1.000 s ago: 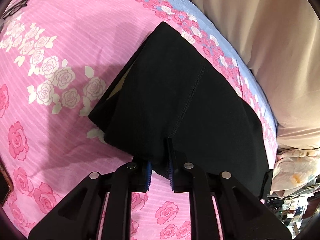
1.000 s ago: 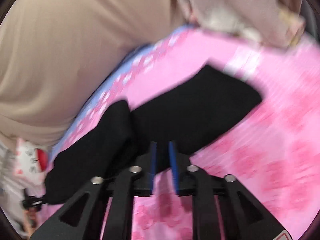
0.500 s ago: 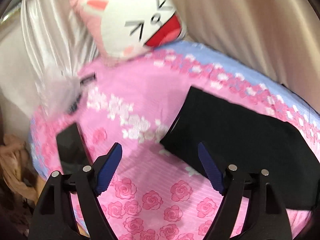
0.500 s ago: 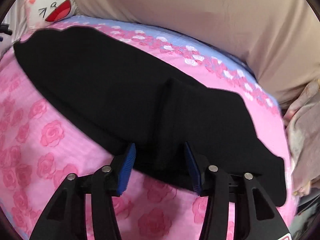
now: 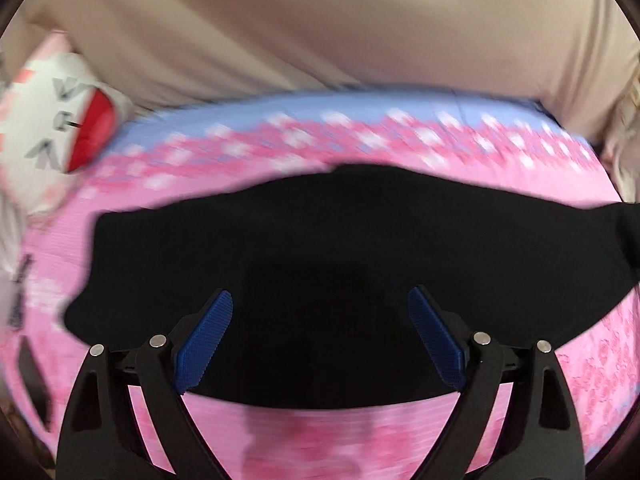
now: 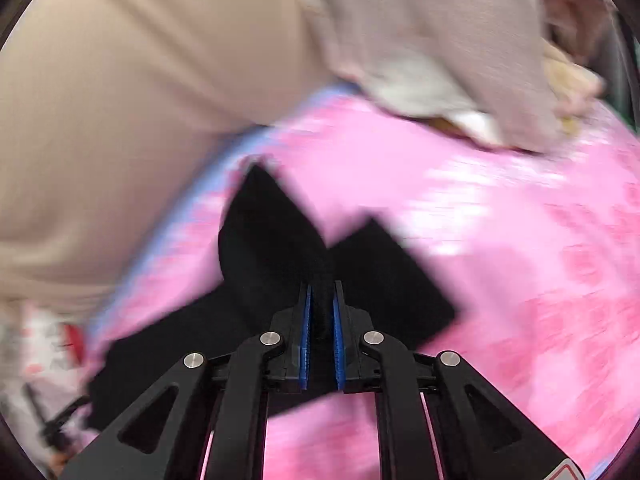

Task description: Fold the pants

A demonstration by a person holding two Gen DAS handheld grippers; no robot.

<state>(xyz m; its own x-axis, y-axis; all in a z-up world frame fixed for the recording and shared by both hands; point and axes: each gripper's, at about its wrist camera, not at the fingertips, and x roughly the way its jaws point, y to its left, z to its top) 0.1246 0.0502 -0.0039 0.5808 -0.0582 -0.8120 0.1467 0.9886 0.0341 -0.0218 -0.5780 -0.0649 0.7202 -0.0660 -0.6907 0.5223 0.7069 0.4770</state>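
Soft, limp black cloth pants (image 5: pixel 320 248) lie on the pink rose-print bedsheet (image 5: pixel 320 436), best pinched at an edge; left gripper (image 5: pixel 318 336), jaws just opened wide, holds nothing, while right gripper (image 6: pixel 320 320), just closed, pinches a fold running toward 12 o'clock.

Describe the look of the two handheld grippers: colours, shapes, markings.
Both the left gripper and the right gripper are matte black linkage frames with triangular cut-outs and round silver pivot pins. Their fingers carry ribbed blue pads. A red-edged white sticker marks the right one's corner. No hands or sleeves show.
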